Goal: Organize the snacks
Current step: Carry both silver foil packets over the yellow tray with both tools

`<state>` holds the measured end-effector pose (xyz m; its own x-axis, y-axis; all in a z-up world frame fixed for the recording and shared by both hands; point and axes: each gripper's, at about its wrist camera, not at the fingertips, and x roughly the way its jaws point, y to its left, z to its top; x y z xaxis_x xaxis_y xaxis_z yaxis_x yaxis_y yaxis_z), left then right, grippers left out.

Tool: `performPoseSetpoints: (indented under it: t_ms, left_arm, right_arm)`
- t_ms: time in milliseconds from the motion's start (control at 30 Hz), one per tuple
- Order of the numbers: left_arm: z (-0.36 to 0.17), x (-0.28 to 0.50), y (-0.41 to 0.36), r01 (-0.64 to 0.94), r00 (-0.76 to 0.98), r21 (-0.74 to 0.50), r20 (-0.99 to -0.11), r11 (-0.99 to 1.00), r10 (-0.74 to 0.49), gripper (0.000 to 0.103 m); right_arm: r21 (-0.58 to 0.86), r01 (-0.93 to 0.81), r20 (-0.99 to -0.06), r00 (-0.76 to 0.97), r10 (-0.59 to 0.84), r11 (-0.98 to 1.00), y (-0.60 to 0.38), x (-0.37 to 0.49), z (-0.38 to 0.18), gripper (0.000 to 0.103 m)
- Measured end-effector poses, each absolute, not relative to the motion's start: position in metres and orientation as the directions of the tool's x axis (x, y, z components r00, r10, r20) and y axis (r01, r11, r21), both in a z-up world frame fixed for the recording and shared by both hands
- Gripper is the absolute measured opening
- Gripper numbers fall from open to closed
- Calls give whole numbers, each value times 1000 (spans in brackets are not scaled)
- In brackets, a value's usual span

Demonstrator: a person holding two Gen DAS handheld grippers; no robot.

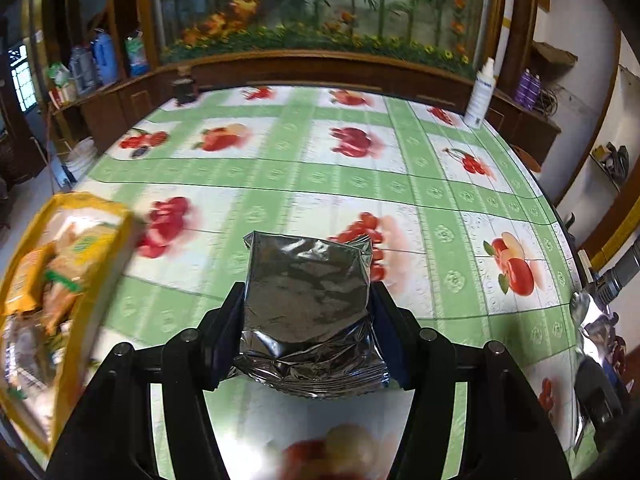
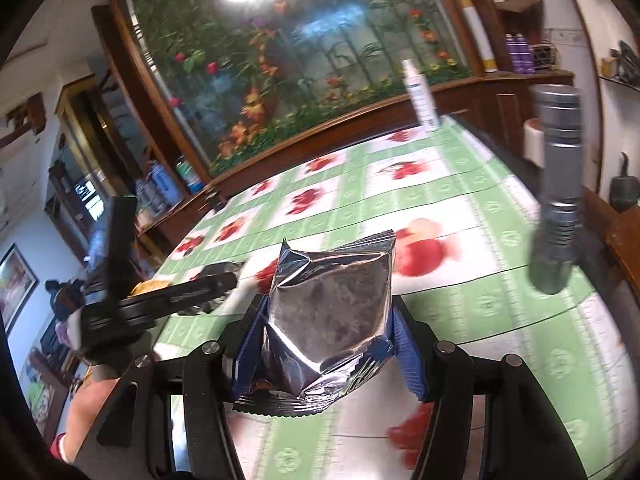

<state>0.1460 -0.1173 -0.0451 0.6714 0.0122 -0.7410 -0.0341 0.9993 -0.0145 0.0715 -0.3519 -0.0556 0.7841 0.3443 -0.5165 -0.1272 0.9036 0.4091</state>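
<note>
A crinkled silver foil snack packet (image 1: 306,268) stands upright between the pads of my left gripper (image 1: 308,300), which is shut on it above the table. My right gripper (image 2: 330,306) is shut on a second silver foil packet (image 2: 332,280), its blue pads pressing both sides. A yellow-edged container (image 1: 60,280) holding several snack packs lies blurred at the left of the left wrist view, beside the left gripper. In the right wrist view the left gripper (image 2: 230,280) shows from the side at the left, with a hand (image 2: 92,408) below it.
The table (image 1: 360,184) wears a green and white fruit-print cloth. A white spray bottle (image 1: 482,92) stands at its far right corner, a small dark object (image 1: 185,90) at the far left edge. A grey flashlight (image 2: 556,188) stands at the right. Wooden cabinets (image 1: 320,68) run behind.
</note>
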Motion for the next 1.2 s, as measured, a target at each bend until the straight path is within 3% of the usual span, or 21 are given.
performPoseSetpoints:
  t_ms: [400, 1200]
  left_arm:
    - [-34, 93, -47, -124, 691, -24, -720, 992, 69, 59]
    - [-19, 48, 35, -268, 716, -24, -673, 963, 183, 59]
  right_arm:
    - [381, -296, -500, 731, 464, 876, -265, 64, -45, 60]
    - [350, -460, -500, 645, 578, 816, -170, 59, -30, 60]
